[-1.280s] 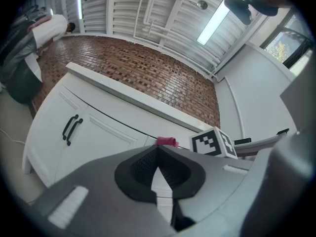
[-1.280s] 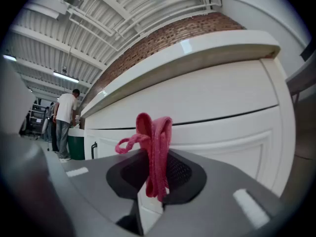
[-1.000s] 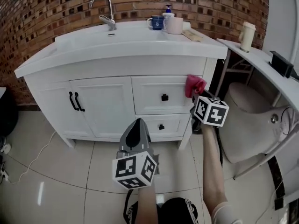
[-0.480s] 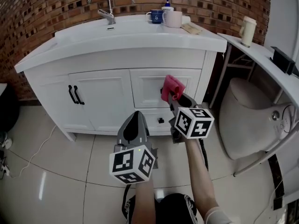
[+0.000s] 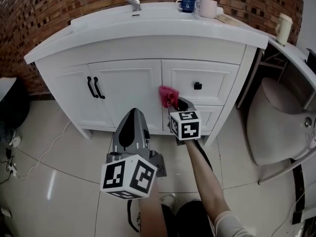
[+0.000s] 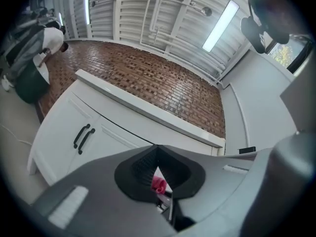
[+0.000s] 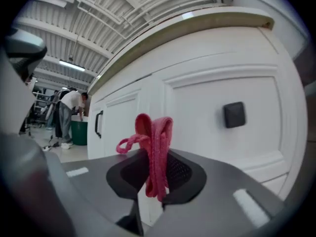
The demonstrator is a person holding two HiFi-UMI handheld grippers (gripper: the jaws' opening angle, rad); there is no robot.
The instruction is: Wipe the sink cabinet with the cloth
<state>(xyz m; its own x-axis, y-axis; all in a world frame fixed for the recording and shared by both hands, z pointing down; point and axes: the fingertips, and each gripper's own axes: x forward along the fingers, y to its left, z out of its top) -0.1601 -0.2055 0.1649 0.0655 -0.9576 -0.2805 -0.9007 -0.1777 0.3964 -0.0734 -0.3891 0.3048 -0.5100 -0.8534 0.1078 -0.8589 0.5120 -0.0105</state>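
Observation:
The white sink cabinet fills the upper half of the head view, with two doors at left and two drawers at right. My right gripper is shut on a pink cloth, bunched up and held against the cabinet front near the seam between the right door and the drawers. In the right gripper view the cloth stands folded between the jaws, in front of the upper drawer. My left gripper hangs lower, over the floor, shut and holding nothing; its view shows the cabinet doors.
Black door handles and a drawer knob stick out of the cabinet front. A faucet, a blue mug and a white mug stand on top. A toilet sits at right. A person stands far off.
My right gripper has carried the cloth leftward and down along the cabinet front, from the right edge past the upper drawer to the door seam. The left gripper kept its place.

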